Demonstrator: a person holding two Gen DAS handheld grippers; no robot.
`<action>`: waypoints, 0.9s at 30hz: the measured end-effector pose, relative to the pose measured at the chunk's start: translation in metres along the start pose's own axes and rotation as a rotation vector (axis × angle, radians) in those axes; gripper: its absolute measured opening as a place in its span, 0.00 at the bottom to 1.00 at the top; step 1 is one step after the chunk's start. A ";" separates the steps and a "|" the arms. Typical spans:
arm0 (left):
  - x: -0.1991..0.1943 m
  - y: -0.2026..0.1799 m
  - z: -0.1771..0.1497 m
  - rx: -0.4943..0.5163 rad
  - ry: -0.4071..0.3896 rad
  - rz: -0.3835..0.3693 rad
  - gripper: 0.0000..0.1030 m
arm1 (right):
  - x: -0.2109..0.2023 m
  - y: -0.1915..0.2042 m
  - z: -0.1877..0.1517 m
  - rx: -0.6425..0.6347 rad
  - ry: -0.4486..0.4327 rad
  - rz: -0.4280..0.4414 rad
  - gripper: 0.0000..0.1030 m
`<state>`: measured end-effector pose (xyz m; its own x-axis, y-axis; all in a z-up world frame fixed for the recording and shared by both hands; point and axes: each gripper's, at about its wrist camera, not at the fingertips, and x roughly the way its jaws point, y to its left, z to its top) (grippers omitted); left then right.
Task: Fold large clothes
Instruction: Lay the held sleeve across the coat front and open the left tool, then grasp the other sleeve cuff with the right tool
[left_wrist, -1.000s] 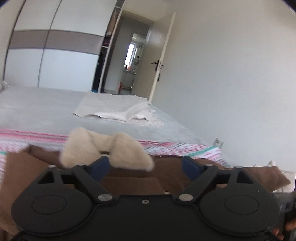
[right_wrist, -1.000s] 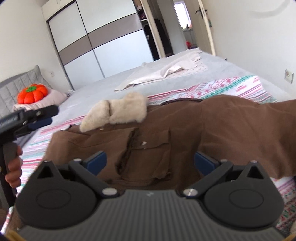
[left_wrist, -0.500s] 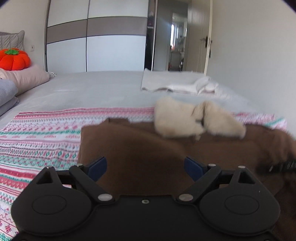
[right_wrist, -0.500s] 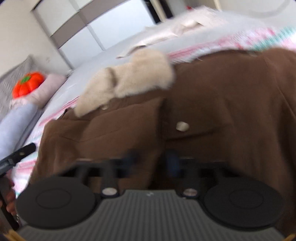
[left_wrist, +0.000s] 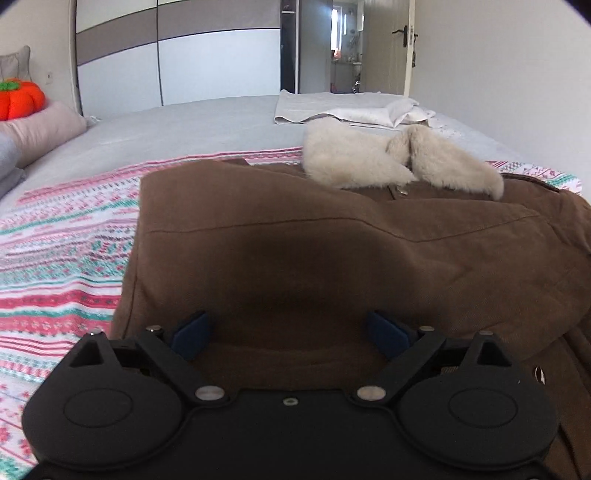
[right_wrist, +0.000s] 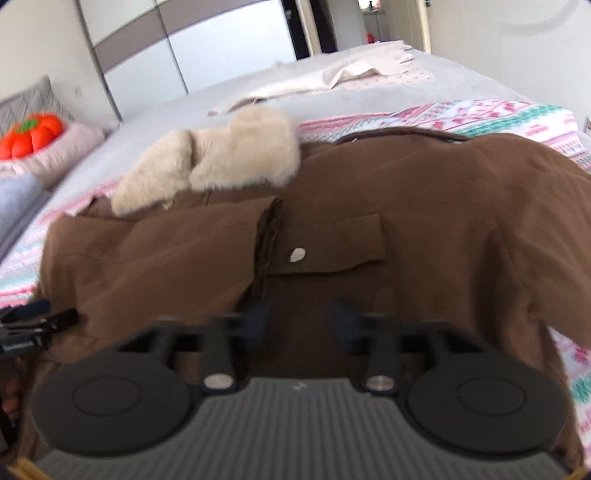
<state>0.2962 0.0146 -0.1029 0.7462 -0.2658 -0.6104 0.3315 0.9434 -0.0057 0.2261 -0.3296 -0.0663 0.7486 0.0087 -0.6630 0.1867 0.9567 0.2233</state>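
A brown jacket (left_wrist: 332, 251) with a cream fleece collar (left_wrist: 399, 162) lies on a patterned blanket (left_wrist: 66, 251) on the bed. My left gripper (left_wrist: 291, 334) is open, its blue pads wide apart, low over the jacket's near left part. In the right wrist view the jacket (right_wrist: 461, 221) and collar (right_wrist: 221, 162) show again, with a buttoned chest pocket (right_wrist: 325, 243). My right gripper (right_wrist: 301, 317) hovers at the jacket's front opening with its pads partly closed and blurred; I cannot tell whether cloth is between them. The left gripper's tips (right_wrist: 33, 319) show at the left edge.
A folded pale cloth (left_wrist: 347, 109) lies farther back on the grey bed sheet (left_wrist: 184, 133). An orange pumpkin cushion (left_wrist: 20, 99) rests on pillows at the left. Wardrobe doors (left_wrist: 207, 62) and an open doorway (left_wrist: 343, 48) stand behind. A white wall runs on the right.
My left gripper has swung left and dropped low over the jacket's left side. My right gripper has moved in toward the jacket front and its pads have come closer together.
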 end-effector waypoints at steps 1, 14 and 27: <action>-0.004 -0.003 0.002 -0.006 0.001 0.015 0.93 | -0.010 -0.003 0.000 0.010 -0.020 -0.004 0.79; -0.080 -0.065 0.032 -0.044 -0.044 -0.025 1.00 | -0.109 -0.033 0.004 -0.022 -0.114 -0.196 0.99; -0.122 -0.159 0.029 0.082 -0.056 -0.215 1.00 | -0.182 -0.154 0.007 0.135 -0.284 -0.514 1.00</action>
<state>0.1695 -0.1084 -0.0050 0.6837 -0.4714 -0.5570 0.5301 0.8455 -0.0648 0.0658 -0.4809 0.0254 0.6782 -0.5405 -0.4979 0.6346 0.7724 0.0261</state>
